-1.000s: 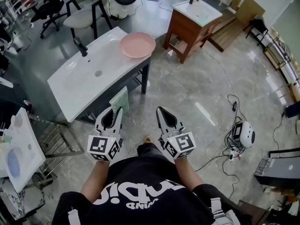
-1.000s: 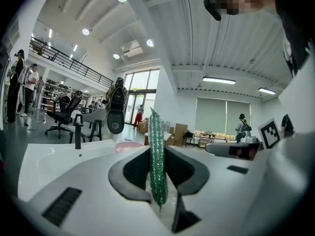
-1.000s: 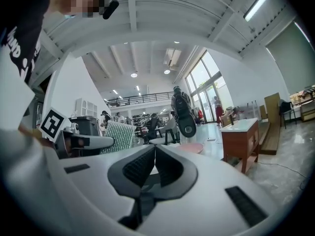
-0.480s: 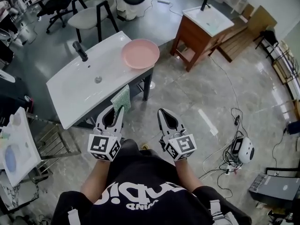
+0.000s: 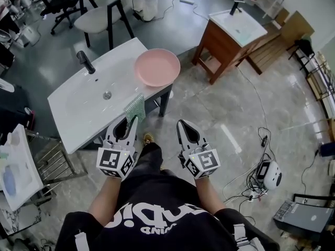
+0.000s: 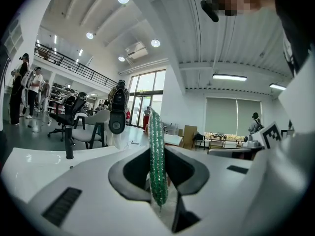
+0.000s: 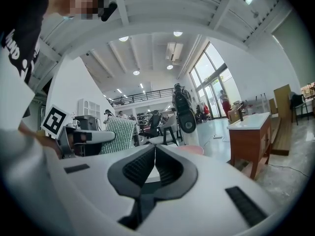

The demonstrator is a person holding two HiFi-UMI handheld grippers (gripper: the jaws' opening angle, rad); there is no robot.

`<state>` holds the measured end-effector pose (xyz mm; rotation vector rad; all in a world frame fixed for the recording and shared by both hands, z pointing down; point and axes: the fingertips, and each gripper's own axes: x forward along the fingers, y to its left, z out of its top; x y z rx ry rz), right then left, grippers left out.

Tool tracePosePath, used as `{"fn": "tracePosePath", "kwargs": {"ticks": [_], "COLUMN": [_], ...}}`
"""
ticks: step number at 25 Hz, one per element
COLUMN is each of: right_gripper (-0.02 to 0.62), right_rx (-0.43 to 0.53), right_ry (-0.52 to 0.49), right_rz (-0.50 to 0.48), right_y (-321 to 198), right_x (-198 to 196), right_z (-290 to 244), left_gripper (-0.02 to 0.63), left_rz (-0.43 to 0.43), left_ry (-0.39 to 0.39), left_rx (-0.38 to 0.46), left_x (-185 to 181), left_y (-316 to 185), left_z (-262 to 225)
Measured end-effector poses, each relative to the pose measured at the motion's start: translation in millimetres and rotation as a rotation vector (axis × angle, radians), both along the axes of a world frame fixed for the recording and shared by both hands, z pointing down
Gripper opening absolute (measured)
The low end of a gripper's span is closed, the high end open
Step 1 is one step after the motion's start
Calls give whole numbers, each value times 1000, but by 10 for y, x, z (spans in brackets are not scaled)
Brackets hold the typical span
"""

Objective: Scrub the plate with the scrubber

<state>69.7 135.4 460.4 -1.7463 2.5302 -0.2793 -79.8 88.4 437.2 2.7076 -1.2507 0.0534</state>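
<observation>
Now the scrubber [image 5: 135,109] stands clamped between left tongs [image 5: 130,121].

A long washbasin [image 5: 73,114] stands ahead and to the left of the person, its tap [image 5: 84,61] at the far edge and the drain [image 5: 107,94] near the middle. The plate [image 5: 157,67] sits on the basin's right end. The 2 grippers are side by side at the near edge: the left gripper [image 5: 130,122] has the scrubber [image 5: 134,109] between its jaws, over that edge; the right gripper [image 5: 181,124] is over the floor. Behind the basin stands a chair [image 5: 99,17]; a cabinet [image 5: 222,41] stands further right.
</observation>
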Motion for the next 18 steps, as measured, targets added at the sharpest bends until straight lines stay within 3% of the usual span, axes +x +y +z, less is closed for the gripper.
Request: {"fn": "tracePosePath", "kwargs": {"ticks": [18], "right_gripper": [20], "right_rx": [-15], "right_ry": [9], "right_rz": [-77], "right_y": [-1542], "right_x": [19], "right_z": [-146], "left_gripper": [89], "left_rz": [3], "left_ry": [12], "left_rx": [-37], "left_x": [137], "left_y": [-1473], "left_z": [-13]}}
